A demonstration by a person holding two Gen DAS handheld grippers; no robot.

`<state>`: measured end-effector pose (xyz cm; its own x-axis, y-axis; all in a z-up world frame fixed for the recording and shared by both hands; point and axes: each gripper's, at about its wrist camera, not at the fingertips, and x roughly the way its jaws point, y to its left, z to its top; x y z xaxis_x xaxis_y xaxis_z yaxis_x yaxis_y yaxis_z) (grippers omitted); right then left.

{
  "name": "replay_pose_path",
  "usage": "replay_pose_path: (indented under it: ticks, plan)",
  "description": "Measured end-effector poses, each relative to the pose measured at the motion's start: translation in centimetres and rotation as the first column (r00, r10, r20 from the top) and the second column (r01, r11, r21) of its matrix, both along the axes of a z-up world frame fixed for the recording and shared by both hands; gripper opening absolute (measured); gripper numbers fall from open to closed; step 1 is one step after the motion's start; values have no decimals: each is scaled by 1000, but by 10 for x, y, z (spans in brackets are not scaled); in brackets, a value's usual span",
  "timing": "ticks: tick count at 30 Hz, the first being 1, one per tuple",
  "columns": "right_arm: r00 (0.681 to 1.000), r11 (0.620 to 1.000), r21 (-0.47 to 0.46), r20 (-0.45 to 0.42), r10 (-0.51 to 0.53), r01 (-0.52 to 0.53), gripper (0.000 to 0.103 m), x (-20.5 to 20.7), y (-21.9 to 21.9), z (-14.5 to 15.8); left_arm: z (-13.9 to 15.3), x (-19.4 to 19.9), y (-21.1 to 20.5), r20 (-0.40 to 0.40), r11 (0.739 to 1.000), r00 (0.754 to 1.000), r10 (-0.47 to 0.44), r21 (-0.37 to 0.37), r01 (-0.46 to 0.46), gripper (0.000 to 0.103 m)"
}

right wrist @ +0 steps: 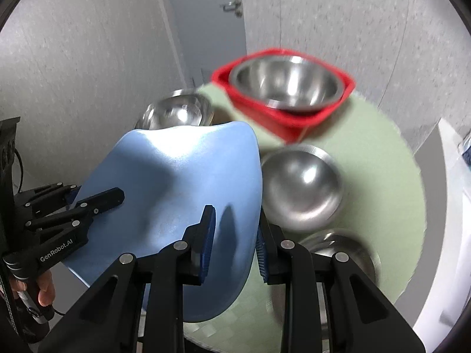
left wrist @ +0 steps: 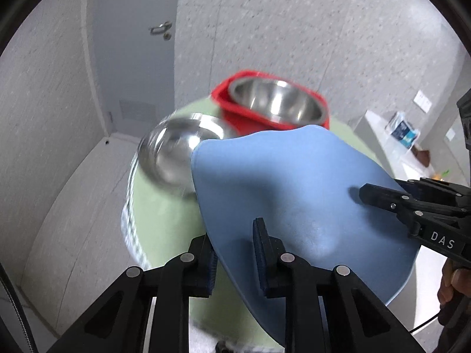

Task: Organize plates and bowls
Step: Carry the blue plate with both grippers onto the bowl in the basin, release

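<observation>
A blue plate (left wrist: pixel 282 182) is held tilted above the round green table (left wrist: pixel 164 220) by both grippers. My left gripper (left wrist: pixel 235 253) is shut on its near left edge. My right gripper (right wrist: pixel 232 241) is shut on its right edge, and it shows in the left wrist view (left wrist: pixel 379 197) too. The blue plate also shows in the right wrist view (right wrist: pixel 182 182). A steel bowl (left wrist: pixel 276 101) sits in a red square bowl (left wrist: pixel 244 117) at the back. Another steel bowl (left wrist: pixel 173 153) lies to the plate's left.
In the right wrist view a steel bowl (right wrist: pixel 300 185) lies upside down on the green table (right wrist: pixel 379 170), and another steel bowl (right wrist: pixel 341 253) sits near my right fingers. A grey door (left wrist: pixel 132 44) and textured walls stand behind. A white counter (left wrist: pixel 391 144) is on the right.
</observation>
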<state>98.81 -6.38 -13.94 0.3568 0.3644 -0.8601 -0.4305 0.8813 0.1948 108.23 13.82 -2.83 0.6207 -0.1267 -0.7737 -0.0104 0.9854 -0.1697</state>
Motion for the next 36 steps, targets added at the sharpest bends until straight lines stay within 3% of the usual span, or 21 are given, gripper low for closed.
replay_pose_path:
  ticks: [8,14,21,25,29,36]
  plan:
    - [998,1000,3,66,-24,24,26,89,-25,12,27,98,-15,53,999,999,-11,40,9,18]
    - [998,999,5,48,-40,40,26,161,-42,3,6,177,-19,20,998,1000,-10,63,8,18]
    - [999,999,-17,3,-39,39,26,210,-47,-23,-28,261,-30,-49,995,999,1,100,4,18]
    - [999,999,-33,-25,-24,23,26,224,-44,-38,-46,289,-33,-91,994,996,13,106,-3,18]
    - [999,999,-49,-35,-15,13,26,227,-42,-46,-52,303,-39,-82,993,997,6,119,4,18]
    - [1000,996,-81,-4,-29,29,28,227,-40,-44,-58,301,-54,-85,991,996,-3,133,14,29]
